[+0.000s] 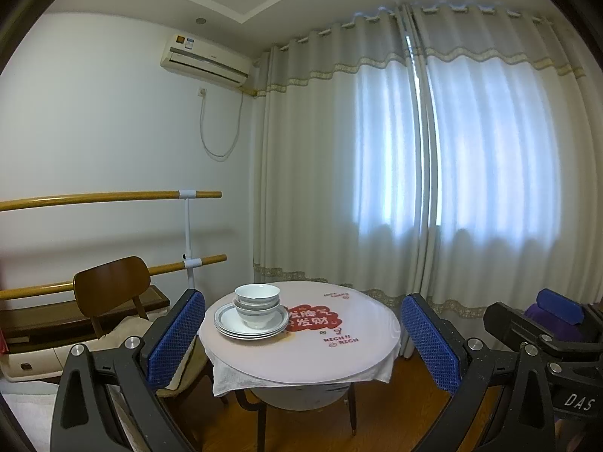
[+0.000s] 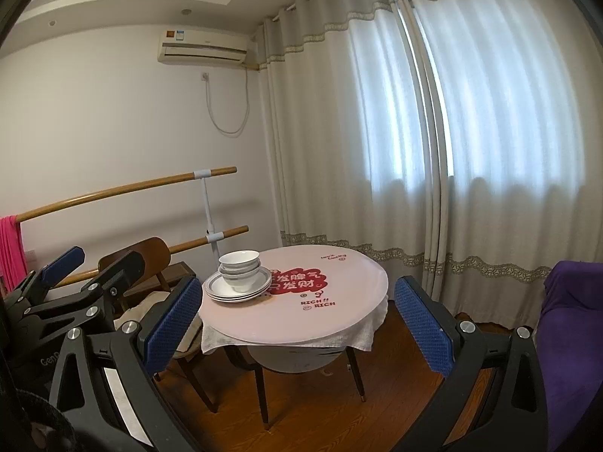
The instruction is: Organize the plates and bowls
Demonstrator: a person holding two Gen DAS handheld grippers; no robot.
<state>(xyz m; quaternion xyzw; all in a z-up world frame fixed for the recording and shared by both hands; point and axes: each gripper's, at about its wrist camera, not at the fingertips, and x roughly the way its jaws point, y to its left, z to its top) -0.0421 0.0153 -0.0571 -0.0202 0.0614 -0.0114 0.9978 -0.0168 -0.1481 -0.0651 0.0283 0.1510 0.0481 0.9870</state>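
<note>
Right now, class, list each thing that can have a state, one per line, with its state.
Left gripper: open, empty.
Right gripper: open, empty.
Bowls: nested upright, on the plates.
Plates: stacked on the table.
Curtains: drawn shut.
Chair: unoccupied.

Both wrist cameras face the round pink-topped table [image 1: 301, 346] [image 2: 297, 312] from well back, right view set rightward.

Daylit curtains [image 1: 433, 158] back a round table [image 1: 339, 358], wooden chair [image 1: 109, 282] and wood floor [image 2: 377, 395].
</note>
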